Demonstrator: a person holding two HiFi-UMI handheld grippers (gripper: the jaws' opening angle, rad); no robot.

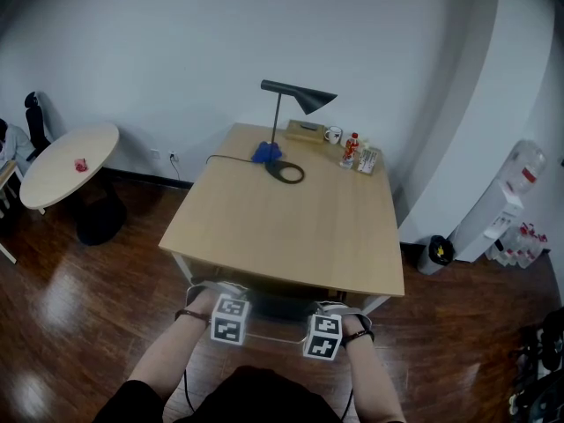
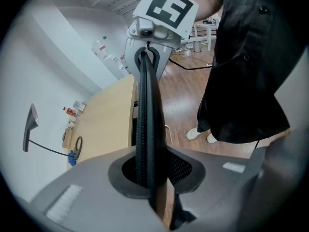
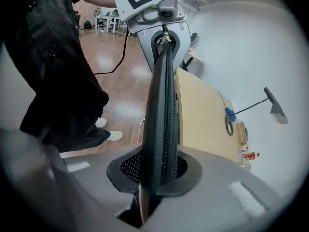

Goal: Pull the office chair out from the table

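At lower centre, left gripper (image 1: 209, 294) and right gripper (image 1: 340, 312), jaws narrowly parted, clamp the back of the chair (image 2: 146, 115) tucked under the table (image 1: 282, 223); uneven pulling might slip the thin rim.

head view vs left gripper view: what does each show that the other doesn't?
Head view only: the round side table with a small red item on it. Left gripper view only: the left gripper shut on the office chair's backrest, and the person's shoes. Both: the wooden table, the desk lamp, the right gripper.
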